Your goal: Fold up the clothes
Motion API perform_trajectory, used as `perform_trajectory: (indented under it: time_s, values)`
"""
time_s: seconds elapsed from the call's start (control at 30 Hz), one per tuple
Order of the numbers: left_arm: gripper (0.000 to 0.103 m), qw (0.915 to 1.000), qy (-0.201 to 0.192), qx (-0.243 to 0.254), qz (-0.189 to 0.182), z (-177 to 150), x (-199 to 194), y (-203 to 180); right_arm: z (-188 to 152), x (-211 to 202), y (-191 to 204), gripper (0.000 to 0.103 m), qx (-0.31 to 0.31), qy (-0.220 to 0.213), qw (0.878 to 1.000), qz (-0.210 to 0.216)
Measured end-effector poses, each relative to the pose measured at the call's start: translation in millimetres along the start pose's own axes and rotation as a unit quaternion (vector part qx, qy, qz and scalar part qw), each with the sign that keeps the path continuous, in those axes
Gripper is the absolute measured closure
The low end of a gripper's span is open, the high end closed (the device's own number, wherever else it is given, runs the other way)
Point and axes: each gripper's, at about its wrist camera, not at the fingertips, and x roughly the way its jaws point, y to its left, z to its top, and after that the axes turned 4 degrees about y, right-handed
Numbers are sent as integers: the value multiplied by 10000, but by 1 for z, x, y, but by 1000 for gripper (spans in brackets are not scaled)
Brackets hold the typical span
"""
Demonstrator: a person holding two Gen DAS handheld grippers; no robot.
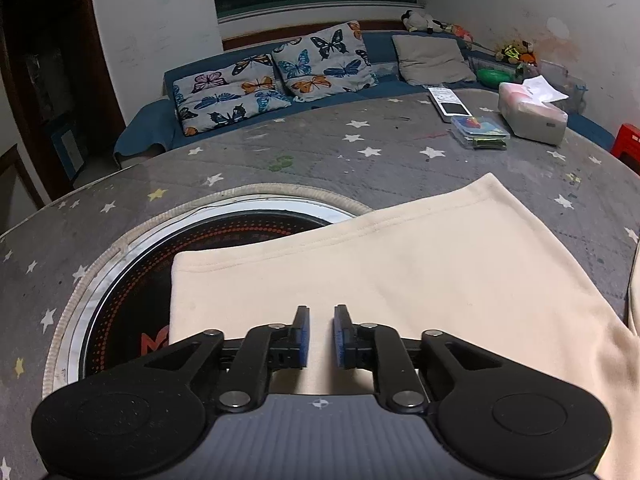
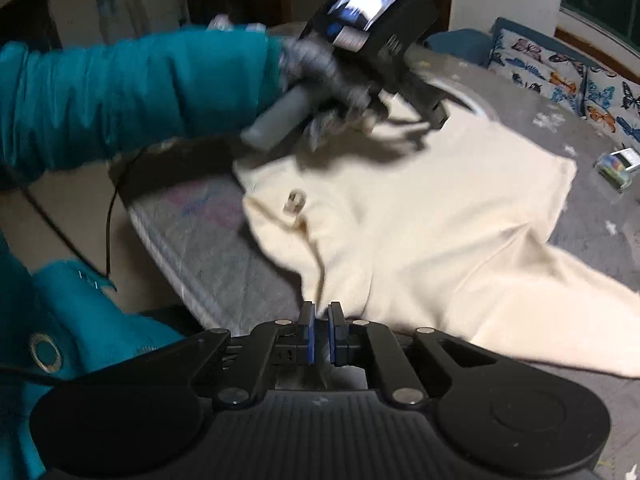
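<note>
Cream-coloured garment (image 1: 400, 276), a soft top with a stitched hem, lies spread on a round table covered by a grey cloth with white stars (image 1: 320, 148), partly over the dark glass hotplate (image 1: 132, 280) set into the table's middle. In the left wrist view the left gripper (image 1: 321, 312) hovers low over the fabric with its blue-padded fingers (image 1: 303, 336) a small way apart; the cloth shows in the gap beneath them, but nothing is pinched between the pads. In the right wrist view the right gripper (image 2: 320, 312) sits at the garment's near edge, its fingers (image 2: 308, 340) drawn almost together with only a thin slit left; whether any fabric is caught there cannot be told. The same view shows the garment's sleeve (image 2: 552, 312) trailing off to the right, and a small tag (image 2: 295, 203) near the collar. Across the garment, blurred, a gloved hand (image 2: 320, 76) in a teal sleeve (image 2: 132, 92) holds the other device by its grey handle. Behind the table stand a blue sofa (image 1: 384, 46) with butterfly cushions (image 1: 280, 76), and a tissue box (image 1: 532, 114) and a clear plastic case (image 1: 480, 130) rest on the far right of the tabletop.
</note>
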Motion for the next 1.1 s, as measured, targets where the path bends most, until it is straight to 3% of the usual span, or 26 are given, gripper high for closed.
perform_trajectory:
  time_s: [0.17, 0.23, 0.33, 0.47, 0.63, 0.73, 0.83, 0.97, 1.1]
  values:
    - [84, 10000, 7, -67, -22, -2, -4, 2, 15, -4, -21, 91, 212, -427, 9978, -456]
    - [84, 10000, -9, -80, -41, -4, -9, 1, 18, 4, -34, 83, 400, -495, 9958, -653]
    - [84, 9998, -119, -69, -169, -11, -25, -2, 18, 20, -54, 82, 709, -504, 9921, -905]
    - [84, 9988, -291, 63, -394, -28, -52, -10, 5, 31, -74, 79, 1151, -339, 9875, -1020]
    - [83, 9967, -366, 170, -699, -53, -79, -26, -15, 11, -89, 74, 1624, -554, 9794, -1063]
    - [83, 9956, -374, 243, -827, -66, -88, -39, -31, -2, -110, 73, 2100, -707, 9660, -1331]
    - [82, 9949, -407, 314, -871, -77, -95, -49, -46, -13, -135, 70, 2374, -774, 9487, -1942]
    - [77, 9943, -444, 354, -900, -88, -103, -56, -72, -22, -183, 69, 3078, -776, 9054, -2819]
    - [77, 9941, -414, 395, -919, -96, -105, -61, -92, -27, -219, 69, 3616, -880, 8737, -3133]
